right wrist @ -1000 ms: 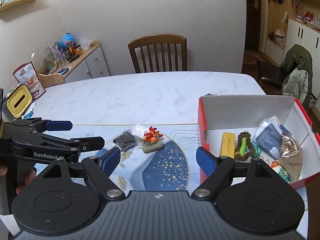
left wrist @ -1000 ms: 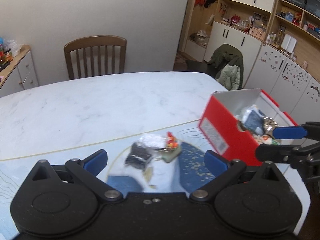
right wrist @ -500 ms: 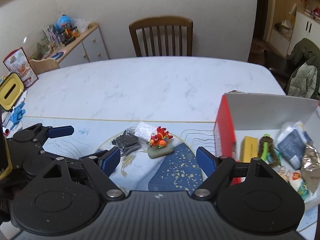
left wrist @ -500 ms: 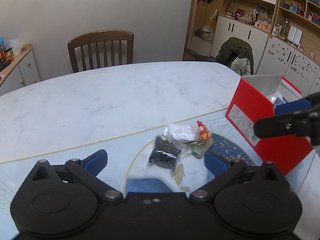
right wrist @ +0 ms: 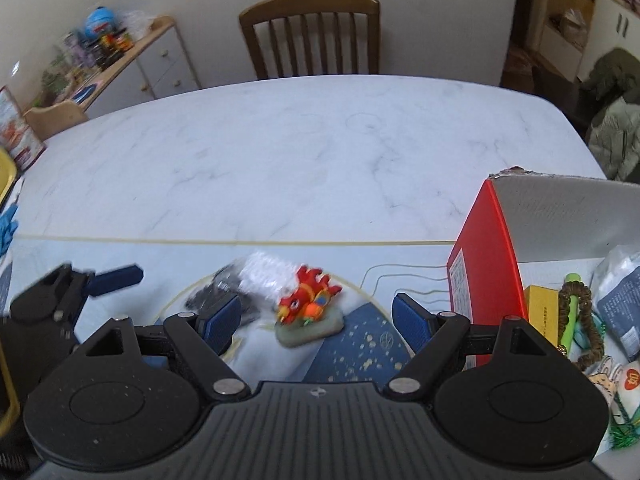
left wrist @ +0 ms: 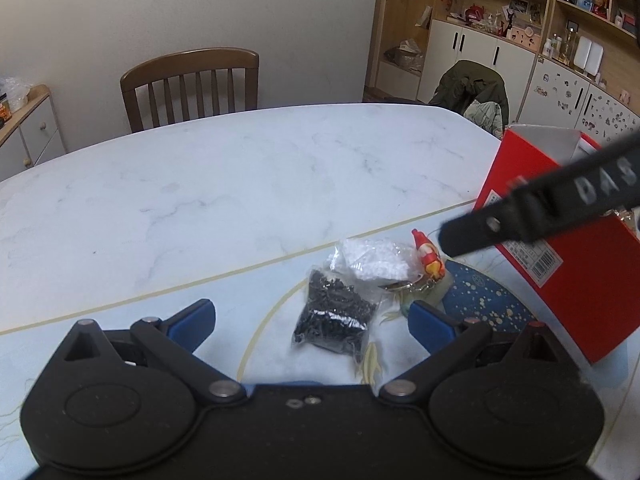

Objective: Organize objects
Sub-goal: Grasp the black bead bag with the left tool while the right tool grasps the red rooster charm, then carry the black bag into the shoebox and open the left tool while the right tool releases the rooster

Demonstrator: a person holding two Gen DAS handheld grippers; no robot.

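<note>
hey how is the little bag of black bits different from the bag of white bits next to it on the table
The black bag holds dark, coarse-looking pieces; the white bag holds pale, fine ones. The black bag lies nearer the left gripper, between its open fingers; the white bag lies farther back, beside the red dragon toy. The black bag shows whole, while its top edge overlaps the white one. Both are small clear plastic bags lying flat on the mat.

1. White marbled counter [left wrist: 224,184], with a pale blue printed mat [right wrist: 132,252] covering its near part.
2. On the mat: a clear bag of black bits [left wrist: 334,316], and touching it a bag of white bits [left wrist: 374,260].
3. Just beside them, a red dragon figure on a grey-green base [right wrist: 308,312].
4. At the right, a red open box [right wrist: 486,272] stands on the counter, with small items inside.
</note>
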